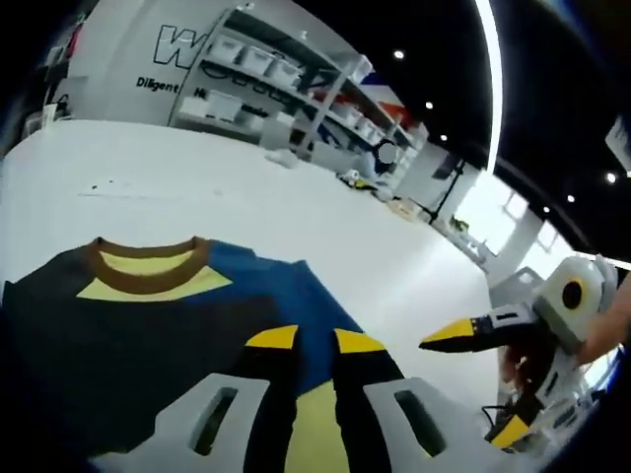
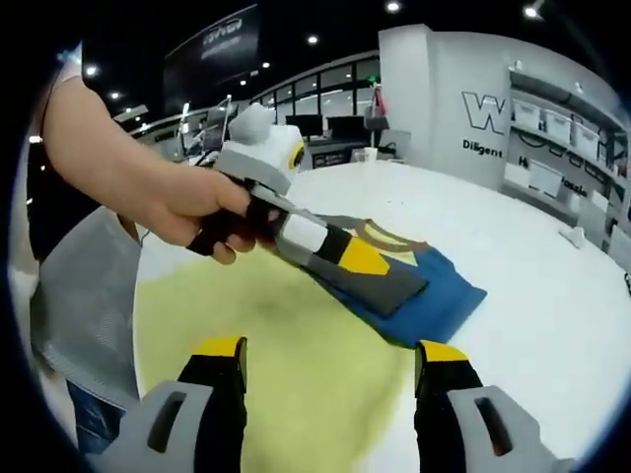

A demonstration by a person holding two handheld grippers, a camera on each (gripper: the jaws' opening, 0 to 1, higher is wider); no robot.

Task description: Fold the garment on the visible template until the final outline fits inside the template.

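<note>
The shirt (image 2: 414,286) lies beyond the right gripper (image 2: 330,367), fingers wide and empty; the left gripper (image 1: 314,342) hovers over it, fingers narrow (nothing visibly pinched), so a shallow grab could drag the cloth off the yellow template (image 2: 256,345)

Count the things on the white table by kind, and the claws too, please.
Shirt: 1
Yellow template sheet: 1
Claws: 2, the left claw and the right claw
Total: 4
</note>
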